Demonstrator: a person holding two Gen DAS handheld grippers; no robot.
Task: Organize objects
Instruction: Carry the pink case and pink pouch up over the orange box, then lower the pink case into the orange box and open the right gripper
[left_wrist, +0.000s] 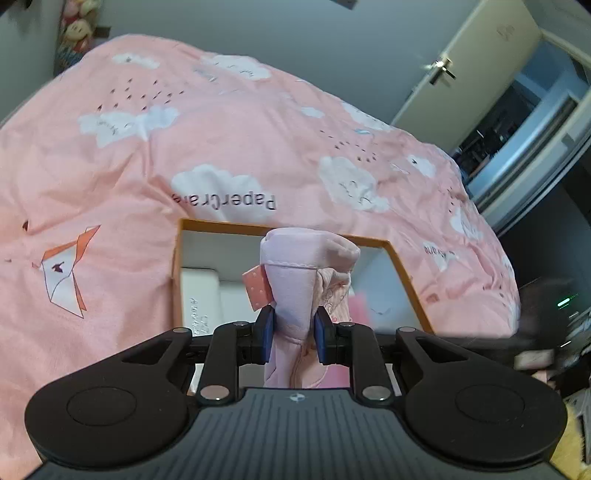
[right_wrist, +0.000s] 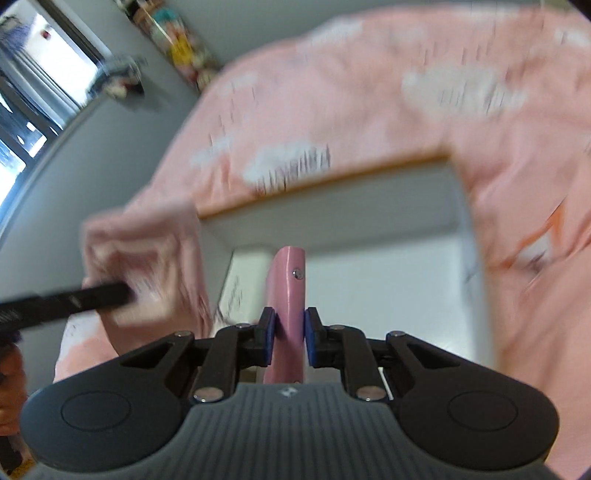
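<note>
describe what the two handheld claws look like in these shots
Both look alike: the left claw and right claw have a dark grey ribbed body with a small round logo, matte black linkage arms with silver pivot pins, round black side discs, and blue pads on the fingers.

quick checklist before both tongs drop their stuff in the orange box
1. Left tongs clamped on the lilac cloth bundle: ok.
2. Right tongs clamped on the pink flat case: ok.
3. Orange-rimmed box open on the pink bedspread: ok.
4. Bare space in the box: ok, seen in the right wrist view.
5. White item at the box's side out of the way: cannot tell.
6. Right wrist view sharp: not ok, blurred.
</note>
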